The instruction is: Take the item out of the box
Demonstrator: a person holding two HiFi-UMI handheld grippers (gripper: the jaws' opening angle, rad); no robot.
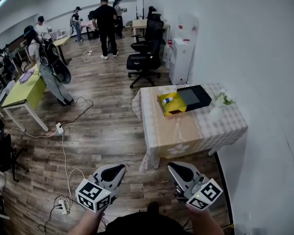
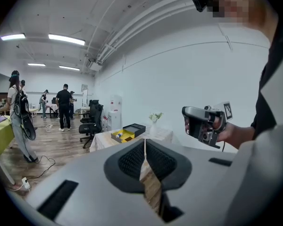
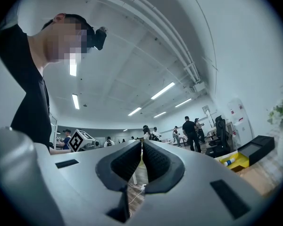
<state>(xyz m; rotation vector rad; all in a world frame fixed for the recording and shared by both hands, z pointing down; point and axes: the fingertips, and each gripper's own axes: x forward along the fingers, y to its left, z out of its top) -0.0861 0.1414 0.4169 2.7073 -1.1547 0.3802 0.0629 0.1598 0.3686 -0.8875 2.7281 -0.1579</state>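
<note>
Step in hand, by my read: approach only, nothing grasped yet. The person stands back from the surface (image 1: 206,131) with both tools held low near the body, well apart from the box (image 1: 175,107). The left gripper (image 1: 118,169) is clenched, pads meeting on a thin seam, nothing between them. The right gripper (image 1: 173,168) is the same: clenched and empty. The box is yellow, open, and sits toward the far edge of the surface. Its black lid (image 1: 196,97) lies touching it on the right; can't tell if it's hinged. The item (image 1: 167,100) lies inside the yellow half near its left end: a small white tube or bottle with a blue end, on its side. The next move likely calls for walking in, releasing one gripper's jaws before the reach, dropping from above into the yellow half, and setting the jaws across the item's short axis. It looks small and roundish, so it could roll or slip. The other gripper may have to pin the box so it doesn't slide on the cloth. Counts: 2 grippers, 1 surface, 1 box, 1 black lid, 1 item, 1 flower sprig (image 1: 223,98) near the right-rear corner, 1 water dispenser (image 1: 180,60) beyond, and 2 office chairs (image 1: 146,58) as far as I can separate them.
</note>
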